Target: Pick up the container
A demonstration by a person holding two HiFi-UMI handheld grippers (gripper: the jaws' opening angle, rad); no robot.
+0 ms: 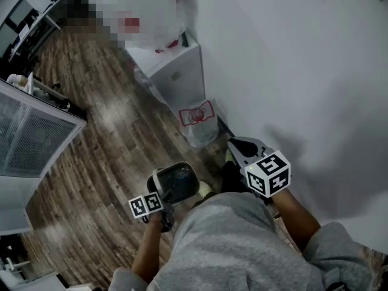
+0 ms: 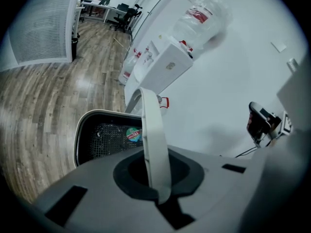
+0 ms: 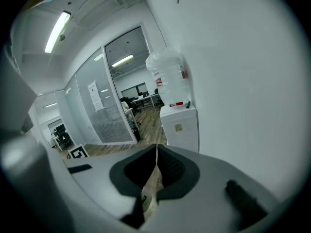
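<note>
The container (image 1: 177,182) is a white-rimmed bin with a dark mesh inside, hanging above the wooden floor in front of the person. My left gripper (image 1: 164,195) is shut on its white rim. In the left gripper view the white rim (image 2: 153,140) runs up from between the pads of the left gripper (image 2: 156,176), and the container's dark opening (image 2: 104,137) with a round sticker lies just beyond. My right gripper (image 1: 238,145) is held up by the white wall, to the right of the container and apart from it. In its own view the right gripper (image 3: 156,154) has its jaws together with nothing held.
A white water dispenser (image 1: 177,71) with a large bottle stands against the wall ahead. A plastic bag with red print (image 1: 199,123) sits on the floor beside it. A white louvred panel (image 1: 30,138) is at the left. Desks and chairs (image 2: 114,11) stand far off.
</note>
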